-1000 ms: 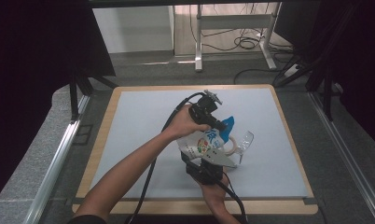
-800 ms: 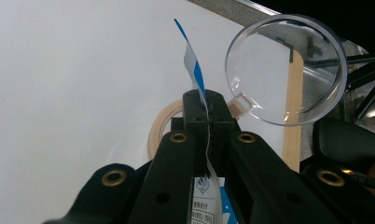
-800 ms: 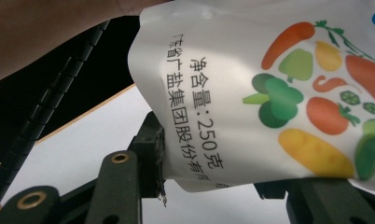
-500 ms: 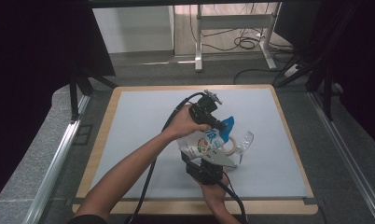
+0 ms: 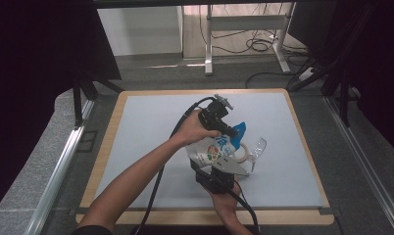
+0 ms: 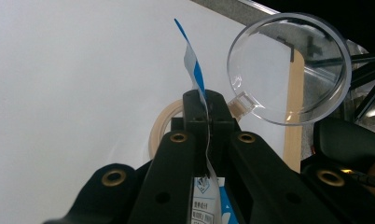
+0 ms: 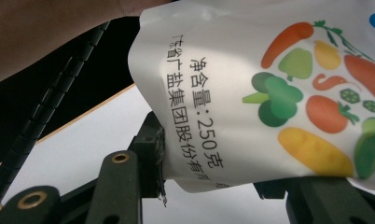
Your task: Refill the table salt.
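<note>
Left hand (image 5: 192, 131): left of centre in the high view, forearm rising from the lower left corner; it carries the left gripper (image 5: 233, 131), which points toward the right of the frame.
Left gripper fingers: pressed flat together on the thin blue-and-white top edge of the pouch (image 6: 195, 70); in the left gripper view the film stands on edge between the two black pads, at frame centre.
Pouch: a white bag printed with vegetables (image 5: 214, 149), held off the mat just right of centre in the high view; its long axis slants from the blue top at upper right down to the white bottom at lower left.
Right gripper (image 5: 215, 172): directly below the pouch in the high view, with the right hand (image 5: 224, 200) under it at the bottom edge.
Right gripper fingers: half spread and clamped on the pouch's lower end (image 7: 251, 107); in the right gripper view one pad touches the bag's lower left corner and the other sits under its lower right.
Key relation: the two grips sit at opposite ends of the pouch's long axis, so any tear or tilt likely turns on the top edge held by the left.
Clear cup (image 5: 256, 148): on its side on the mat, just right of the pouch; its mouth shows at upper right in the left gripper view.
Tape ring (image 6: 164, 125): flat on the mat, behind the closed pads.
</note>
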